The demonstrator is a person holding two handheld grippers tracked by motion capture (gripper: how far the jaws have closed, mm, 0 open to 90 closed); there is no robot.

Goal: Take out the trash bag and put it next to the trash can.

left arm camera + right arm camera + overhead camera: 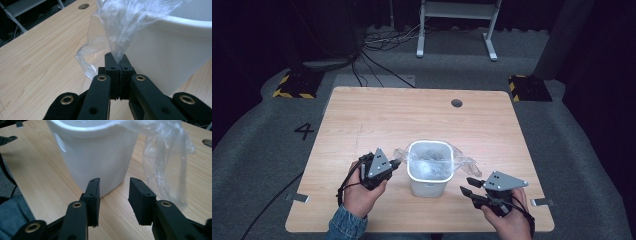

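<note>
A small white bin (pixel 428 183) stands on the wooden table (pixel 377 115) near the front edge, with a clear plastic bag (pixel 429 159) sitting loosely in it and spilling over both sides. My left gripper (pixel 395 163) is at the bin's left, shut on a pinched edge of the bag (pixel 120 53), which stretches up toward the bin (pixel 172 50). My right gripper (pixel 469 185) hovers open at the bin's lower right, nothing between its fingers (pixel 142 198). In the right gripper view the bin wall (pixel 100 162) is just ahead and a bag flap (pixel 165 165) hangs to the right.
A round cable hole (pixel 456 103) sits in the table's far side. Beyond the table are a white frame's legs (pixel 452 30), loose cables (pixel 377 45) and two yellow-black striped blocks (pixel 292 85) on grey carpet. A "4" (pixel 304 131) is marked on the floor.
</note>
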